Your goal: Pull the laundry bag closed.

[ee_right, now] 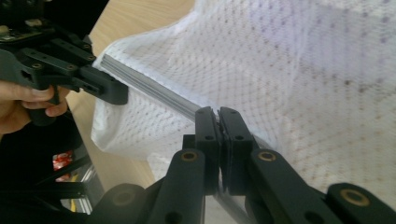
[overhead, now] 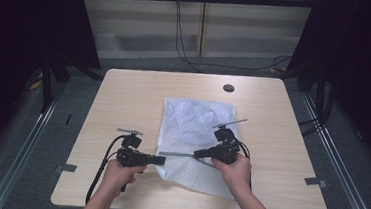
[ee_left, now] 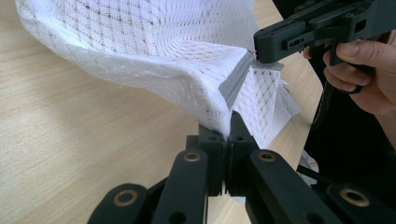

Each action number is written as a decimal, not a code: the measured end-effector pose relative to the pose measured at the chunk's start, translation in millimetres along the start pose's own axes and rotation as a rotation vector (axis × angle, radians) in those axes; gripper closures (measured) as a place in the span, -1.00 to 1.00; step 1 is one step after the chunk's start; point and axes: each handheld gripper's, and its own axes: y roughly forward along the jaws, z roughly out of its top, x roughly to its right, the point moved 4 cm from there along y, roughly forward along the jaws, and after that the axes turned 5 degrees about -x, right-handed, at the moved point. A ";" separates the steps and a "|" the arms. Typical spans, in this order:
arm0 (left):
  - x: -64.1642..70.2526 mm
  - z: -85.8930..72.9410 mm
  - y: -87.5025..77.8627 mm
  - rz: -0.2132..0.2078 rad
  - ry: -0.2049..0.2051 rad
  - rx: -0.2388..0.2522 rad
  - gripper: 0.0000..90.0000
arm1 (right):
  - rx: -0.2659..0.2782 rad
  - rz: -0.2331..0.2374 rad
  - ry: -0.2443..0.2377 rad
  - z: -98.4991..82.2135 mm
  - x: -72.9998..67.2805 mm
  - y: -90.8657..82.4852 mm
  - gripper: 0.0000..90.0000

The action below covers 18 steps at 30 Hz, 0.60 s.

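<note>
High view: two hands come in from the near edge of the light wooden tabletop [overhead: 123, 99]. The left tongs [overhead: 161, 160] are pressed together on the near left edge of a white mesh laundry bag [overhead: 195, 120], pinching the end of its grey zipper strip [overhead: 182, 155]. The right tongs [overhead: 198, 153] are likewise closed on the same strip, further along it, so the strip runs straight between the two. The bag lies near the middle of the tabletop, its near part lifted and its far part resting flat. Beyond it, near the far edge, sits a small dark round cap [overhead: 229, 88].
</note>
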 end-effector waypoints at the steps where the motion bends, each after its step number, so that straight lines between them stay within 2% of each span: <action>1: 0.0 0.1 -0.1 -0.001 0.001 -0.001 0.96 | 0.001 0.005 0.000 -0.1 0.4 0.0 0.94; 15: -0.3 0.2 -2.7 -0.003 -0.011 0.011 0.96 | 0.004 -0.005 0.003 -4.2 6.6 -5.7 0.94; 18: -0.9 -0.1 -1.7 0.002 0.001 0.005 0.96 | 0.004 -0.005 0.004 -5.5 6.8 -6.8 0.94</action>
